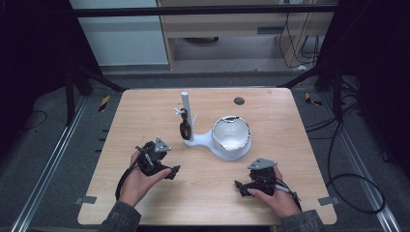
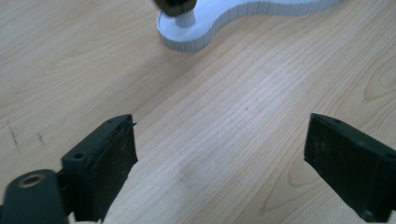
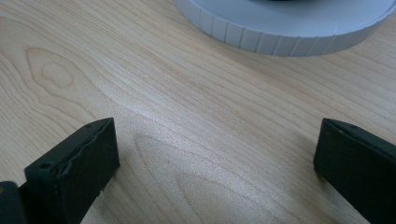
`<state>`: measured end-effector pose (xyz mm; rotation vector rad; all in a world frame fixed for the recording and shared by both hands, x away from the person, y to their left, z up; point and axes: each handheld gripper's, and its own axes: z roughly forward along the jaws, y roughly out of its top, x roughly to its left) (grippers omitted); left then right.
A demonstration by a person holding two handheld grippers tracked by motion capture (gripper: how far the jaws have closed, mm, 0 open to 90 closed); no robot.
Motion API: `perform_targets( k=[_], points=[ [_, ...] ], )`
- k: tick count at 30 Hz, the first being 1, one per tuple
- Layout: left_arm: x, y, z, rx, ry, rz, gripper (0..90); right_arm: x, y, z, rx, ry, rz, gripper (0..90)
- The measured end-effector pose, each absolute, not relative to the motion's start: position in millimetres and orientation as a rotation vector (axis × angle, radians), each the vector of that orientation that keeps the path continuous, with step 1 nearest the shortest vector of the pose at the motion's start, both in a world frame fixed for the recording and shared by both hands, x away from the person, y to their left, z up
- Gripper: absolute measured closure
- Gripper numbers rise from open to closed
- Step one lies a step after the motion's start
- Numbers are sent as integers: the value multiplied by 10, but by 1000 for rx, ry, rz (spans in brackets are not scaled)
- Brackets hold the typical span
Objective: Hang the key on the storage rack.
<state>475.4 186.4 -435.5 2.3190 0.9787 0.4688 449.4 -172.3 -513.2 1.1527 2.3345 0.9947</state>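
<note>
Hands hold 2 grippers low over the wooden table (image 1: 145, 111). Left gripper (image 1: 164, 166) has its jaws wide apart with nothing between them. Right gripper (image 1: 244, 186) is just the same. White stand (image 1: 203, 140) sits in the middle, with a bowl (image 1: 232, 135) and a dark thing (image 1: 184, 129) hanging on its post.
</note>
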Motion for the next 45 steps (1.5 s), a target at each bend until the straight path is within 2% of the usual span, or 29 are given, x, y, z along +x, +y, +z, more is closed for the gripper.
perform_targets(
  k=[15, 26, 45],
  points=[
    [4635, 2123, -4749, 2328, 1036, 413, 54, 4494, -1723, -5132, 1153, 2334, 995, 5],
    [4594, 2340, -4912, 2309, 1107, 437, 55, 4494, -1722, -5132, 1154, 2334, 995, 4],
    [4637, 2662, -5027, 2154, 1192, 493, 50, 4494, -1722, -5132, 1154, 2334, 995, 4]
  ],
)
